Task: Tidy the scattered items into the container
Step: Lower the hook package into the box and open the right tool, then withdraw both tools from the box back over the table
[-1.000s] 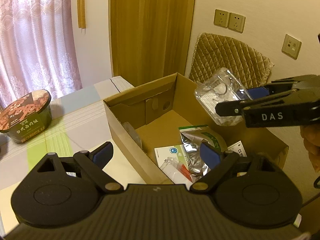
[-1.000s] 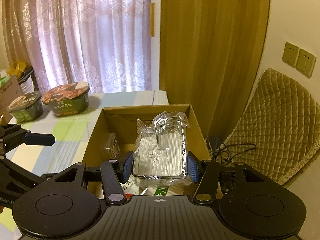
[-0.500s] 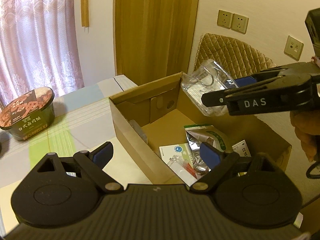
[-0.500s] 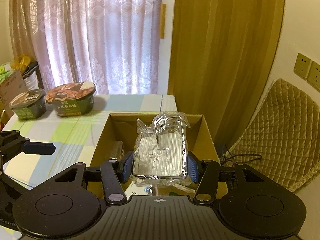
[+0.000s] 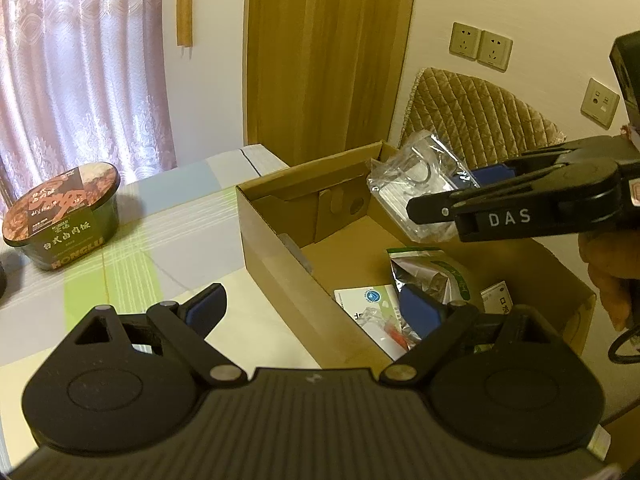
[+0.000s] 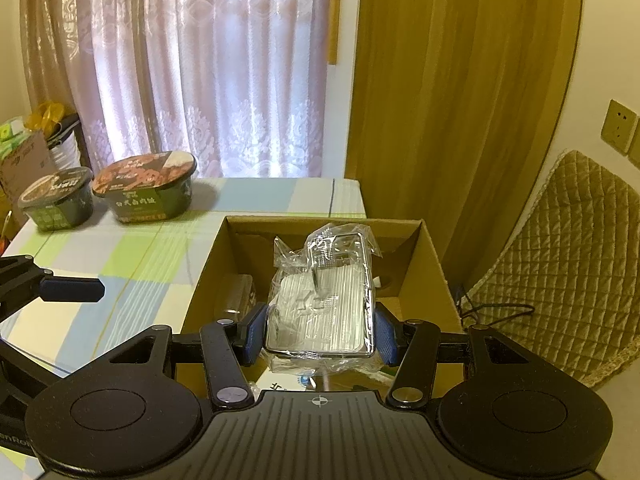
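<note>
An open cardboard box [image 5: 280,216] stands on the table's right end, also seen in the right wrist view [image 6: 324,222]. My right gripper [image 6: 322,332] is shut on a ribbed metal case in a clear plastic bag [image 6: 320,304], held above the box's inside. From the left wrist view, the right gripper [image 5: 444,192] reaches in from the right with the bagged case [image 5: 412,184] over the box's far side. My left gripper [image 5: 314,307] is open and holds nothing, hovering over the box's near left wall. A silver-green pouch [image 5: 428,272] and a white packet [image 5: 364,298] lie inside.
Two instant meal bowls [image 6: 144,188] [image 6: 56,200] stand at the table's far left; one appears as a bowl [image 5: 60,220] in the left wrist view. A quilted chair [image 6: 568,260] and cables sit right of the box. A checked tablecloth [image 6: 140,264] covers the table.
My right gripper has carried the bagged case leftward, further over the box. My left gripper stays open and has barely moved.
</note>
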### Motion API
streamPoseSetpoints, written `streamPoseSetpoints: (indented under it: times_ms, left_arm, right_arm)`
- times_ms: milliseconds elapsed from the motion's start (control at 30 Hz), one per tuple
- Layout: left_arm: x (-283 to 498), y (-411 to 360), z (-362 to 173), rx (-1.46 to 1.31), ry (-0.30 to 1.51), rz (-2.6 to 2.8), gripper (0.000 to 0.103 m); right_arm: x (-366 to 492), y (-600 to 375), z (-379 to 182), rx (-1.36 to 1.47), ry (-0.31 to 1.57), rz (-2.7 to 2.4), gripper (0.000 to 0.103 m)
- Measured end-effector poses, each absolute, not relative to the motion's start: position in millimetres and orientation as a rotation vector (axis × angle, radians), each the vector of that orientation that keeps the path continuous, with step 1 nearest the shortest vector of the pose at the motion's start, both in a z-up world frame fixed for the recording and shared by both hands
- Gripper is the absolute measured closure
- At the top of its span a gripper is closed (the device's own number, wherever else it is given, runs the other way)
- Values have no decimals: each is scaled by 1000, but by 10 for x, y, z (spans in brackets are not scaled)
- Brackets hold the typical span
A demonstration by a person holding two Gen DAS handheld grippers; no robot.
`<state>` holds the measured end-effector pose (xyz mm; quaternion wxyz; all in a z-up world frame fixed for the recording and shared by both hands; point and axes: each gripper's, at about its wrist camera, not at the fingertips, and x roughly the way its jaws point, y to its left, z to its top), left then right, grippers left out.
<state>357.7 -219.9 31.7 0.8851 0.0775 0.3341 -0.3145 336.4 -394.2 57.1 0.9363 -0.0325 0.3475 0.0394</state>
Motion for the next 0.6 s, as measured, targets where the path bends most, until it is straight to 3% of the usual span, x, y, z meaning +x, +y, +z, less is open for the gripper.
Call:
streamPoseSetpoints:
  times_ms: [600]
  left_arm:
    - [3575,-2090,272,140,707,-633,12]
  right_arm:
    - [3397,-3850,616,-76,683,96,46]
